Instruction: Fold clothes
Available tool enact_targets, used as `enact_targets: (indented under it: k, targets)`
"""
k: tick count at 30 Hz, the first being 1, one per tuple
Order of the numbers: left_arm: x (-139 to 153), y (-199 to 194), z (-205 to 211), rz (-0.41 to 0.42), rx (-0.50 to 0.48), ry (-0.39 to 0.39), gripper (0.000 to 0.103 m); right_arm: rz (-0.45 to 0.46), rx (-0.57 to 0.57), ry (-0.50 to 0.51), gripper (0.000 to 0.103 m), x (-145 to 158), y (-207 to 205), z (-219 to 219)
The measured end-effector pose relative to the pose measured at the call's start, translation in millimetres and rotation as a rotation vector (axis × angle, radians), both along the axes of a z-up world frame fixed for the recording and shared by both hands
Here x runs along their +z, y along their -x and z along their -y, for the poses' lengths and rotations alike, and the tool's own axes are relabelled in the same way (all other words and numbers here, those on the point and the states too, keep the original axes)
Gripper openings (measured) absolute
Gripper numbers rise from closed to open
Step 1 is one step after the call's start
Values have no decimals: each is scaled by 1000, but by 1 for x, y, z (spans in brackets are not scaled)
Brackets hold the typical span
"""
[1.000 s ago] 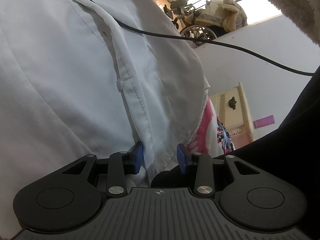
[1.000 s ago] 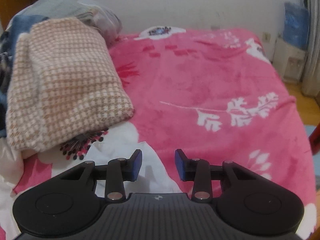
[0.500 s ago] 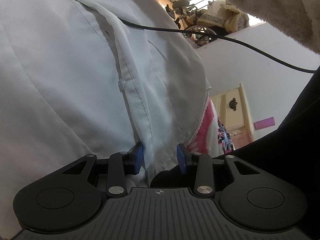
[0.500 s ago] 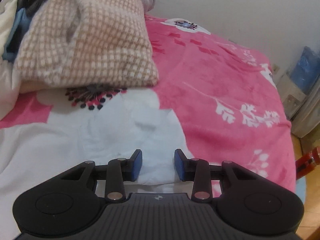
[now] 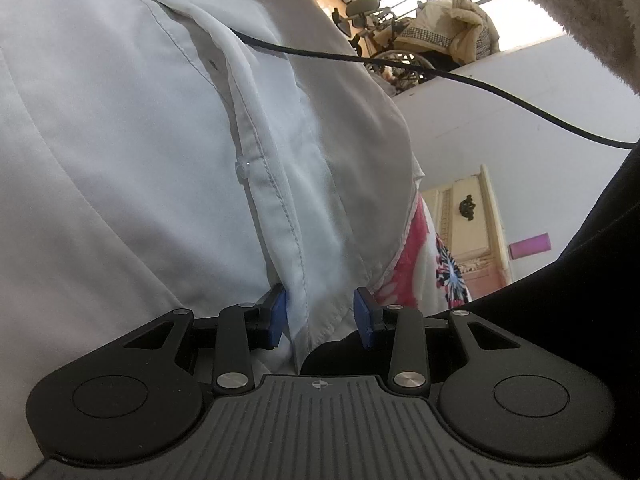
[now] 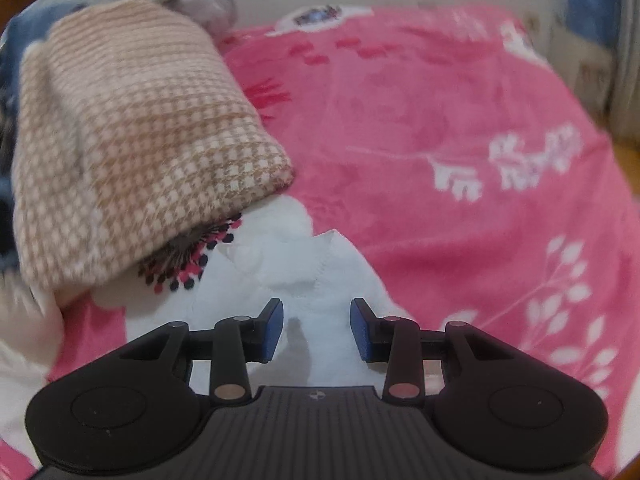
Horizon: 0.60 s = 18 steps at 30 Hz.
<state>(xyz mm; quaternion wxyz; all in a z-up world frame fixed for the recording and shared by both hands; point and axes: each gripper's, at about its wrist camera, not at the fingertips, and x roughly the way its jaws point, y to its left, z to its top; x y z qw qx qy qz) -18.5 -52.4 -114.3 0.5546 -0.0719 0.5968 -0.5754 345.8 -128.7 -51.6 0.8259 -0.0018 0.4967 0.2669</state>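
pink floral bed [image 6: 460, 120]: one folded checked blanket [image 6: 132, 140] at left, one white shirt [image 6: 316, 280] beside it. left tool [image 5: 320, 318] part-open around shirt placket, grip unclear; black cable [image 5: 440, 74] crosses. right tool [image 6: 316, 330] open over shirt.

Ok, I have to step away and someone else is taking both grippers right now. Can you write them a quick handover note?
Left gripper: jaws part open, the white shirt hanging between them; a firm pinch cannot be confirmed.
Right gripper: jaws part open over a white fabric corner lying on the pink bedspread; nothing visibly pinched.
A checked beige garment sits folded on the pile beside it.
A black cable crosses in front of the shirt.
Left: take the loose corner, spread the shirt flat, fold it.
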Motion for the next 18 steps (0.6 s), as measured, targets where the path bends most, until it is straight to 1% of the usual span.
enact_targets:
  k: [2, 5, 7, 13, 16, 18]
  targets:
    - [0, 0, 0, 1, 1, 0, 35, -28, -17, 4, 40, -5, -3, -3]
    - [-1, 0, 1, 1, 0, 1, 35, -25, -5, 40, 42, -9, -2, -10]
    - [-1, 0, 1, 0, 1, 2, 35, -3, 26, 80, 45, -9, 2, -16]
    - [-2, -2, 1, -5, 4, 2, 35, 91, 140, 232, 46, -9, 19, -38]
    - [-2, -2, 2, -5, 4, 1, 35, 121, 169, 270, 46, -11, 23, -42]
    - [-1, -3, 3, -7, 4, 1, 35, 141, 186, 294, 43, -13, 25, -44]
